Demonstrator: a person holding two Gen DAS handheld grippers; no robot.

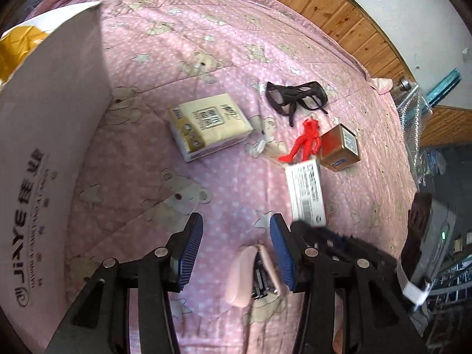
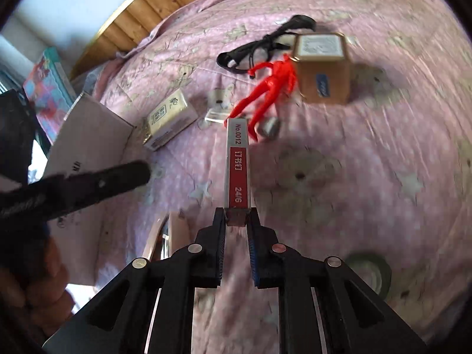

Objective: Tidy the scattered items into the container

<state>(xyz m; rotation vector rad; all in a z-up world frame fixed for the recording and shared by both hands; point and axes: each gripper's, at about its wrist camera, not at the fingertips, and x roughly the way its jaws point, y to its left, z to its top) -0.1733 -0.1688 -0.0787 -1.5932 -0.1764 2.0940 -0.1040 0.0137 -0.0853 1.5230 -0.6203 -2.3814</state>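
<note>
My left gripper is open, hovering over the pink bedspread with a pink stapler lying just below its blue pads. The white cardboard container stands to its left. My right gripper is shut on one end of a long staple box, held above the bed; the same staple box shows in the left wrist view. Beyond lie a tissue pack, black glasses, a red toy figure and a brown box.
A roll of tape lies on the bedspread to the lower right of my right gripper. A small grey object sits by the red figure's legs. Wooden panelling borders the far side of the bed. Clutter stands past the right edge.
</note>
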